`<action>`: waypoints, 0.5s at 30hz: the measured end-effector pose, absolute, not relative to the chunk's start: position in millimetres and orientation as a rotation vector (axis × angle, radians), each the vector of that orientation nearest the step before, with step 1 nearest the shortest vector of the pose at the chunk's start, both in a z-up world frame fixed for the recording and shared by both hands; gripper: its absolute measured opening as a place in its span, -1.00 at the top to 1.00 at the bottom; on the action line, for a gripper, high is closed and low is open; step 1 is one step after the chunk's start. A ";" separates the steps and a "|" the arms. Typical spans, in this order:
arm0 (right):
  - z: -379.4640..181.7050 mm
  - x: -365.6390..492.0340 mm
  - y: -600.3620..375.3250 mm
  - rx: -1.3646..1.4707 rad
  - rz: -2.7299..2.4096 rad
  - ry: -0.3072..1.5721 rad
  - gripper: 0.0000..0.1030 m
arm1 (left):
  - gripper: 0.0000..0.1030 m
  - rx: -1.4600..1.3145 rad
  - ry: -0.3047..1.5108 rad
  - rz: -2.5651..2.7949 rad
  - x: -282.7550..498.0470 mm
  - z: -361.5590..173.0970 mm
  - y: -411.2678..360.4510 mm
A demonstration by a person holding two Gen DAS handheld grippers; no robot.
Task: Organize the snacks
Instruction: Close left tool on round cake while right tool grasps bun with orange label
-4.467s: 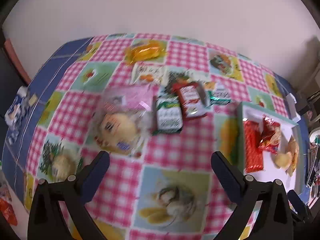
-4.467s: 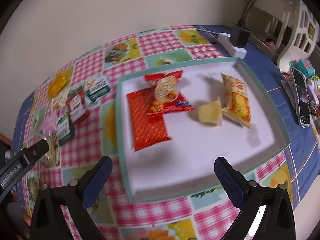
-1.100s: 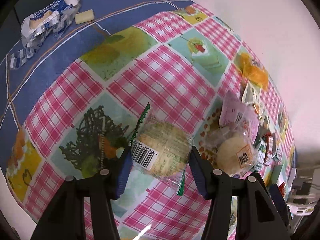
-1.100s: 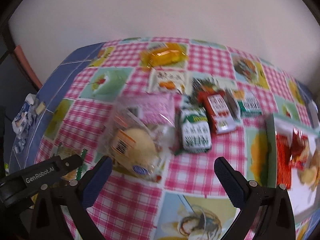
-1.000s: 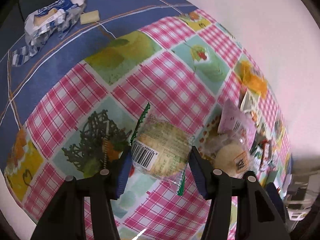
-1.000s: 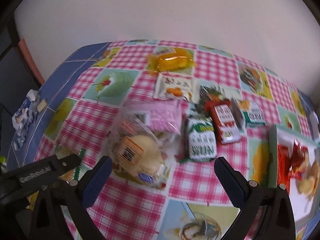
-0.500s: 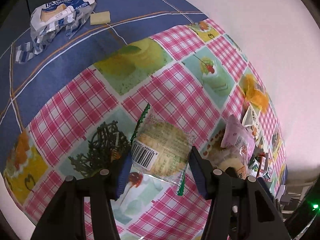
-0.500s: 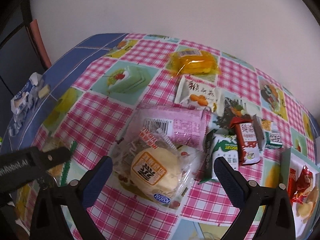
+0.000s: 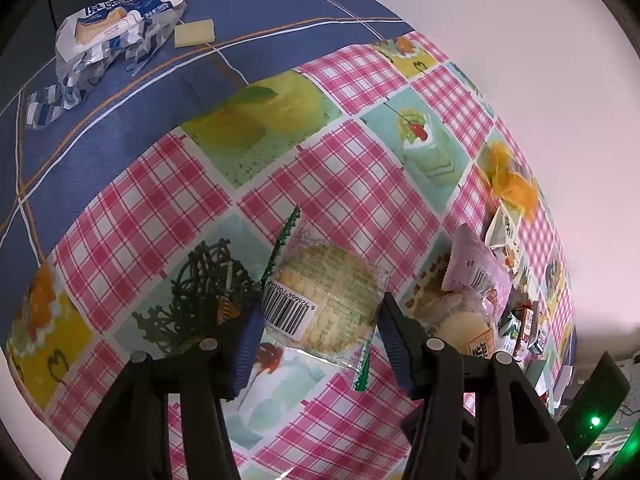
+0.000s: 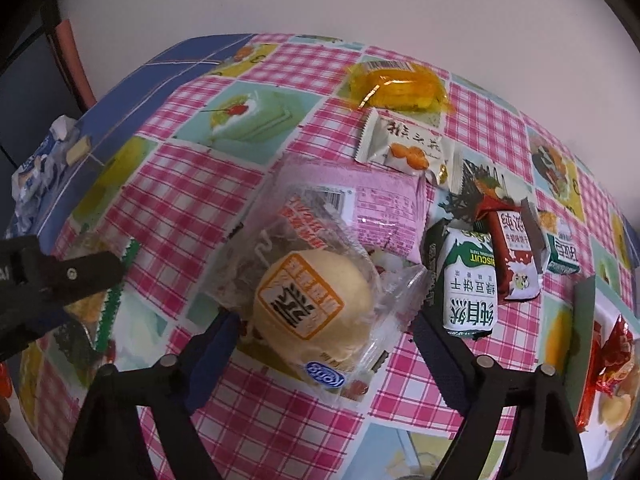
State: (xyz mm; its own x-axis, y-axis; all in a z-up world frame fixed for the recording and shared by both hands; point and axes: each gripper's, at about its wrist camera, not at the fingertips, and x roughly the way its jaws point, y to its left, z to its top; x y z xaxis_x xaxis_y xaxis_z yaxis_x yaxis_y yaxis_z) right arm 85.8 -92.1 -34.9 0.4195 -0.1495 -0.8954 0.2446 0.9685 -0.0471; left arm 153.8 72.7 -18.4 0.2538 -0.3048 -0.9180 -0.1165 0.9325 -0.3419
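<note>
A clear-wrapped round biscuit is clamped between the closed jaws of the left gripper, above the checked worktop. The right gripper is held open astride a wrapped bun lying on the worktop.
</note>
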 end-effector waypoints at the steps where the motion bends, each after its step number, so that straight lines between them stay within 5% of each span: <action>1: -35.1 85.4 -93.2 0.102 -0.245 1.110 -0.73 | -0.12 -0.374 1.318 -0.132 153.9 -18.7 72.5; 5: -35.1 84.6 -94.4 0.105 -0.249 1.107 -0.61 | -0.12 -0.366 1.321 -0.136 154.5 -19.4 70.4; 10: -35.3 83.4 -99.1 0.120 -0.273 1.112 -0.21 | -0.12 -0.356 1.317 -0.142 155.7 -19.3 67.1; 15: -34.7 80.3 -106.3 0.148 -0.296 1.109 -0.11 | -0.12 -0.342 1.316 -0.155 158.2 -19.1 64.1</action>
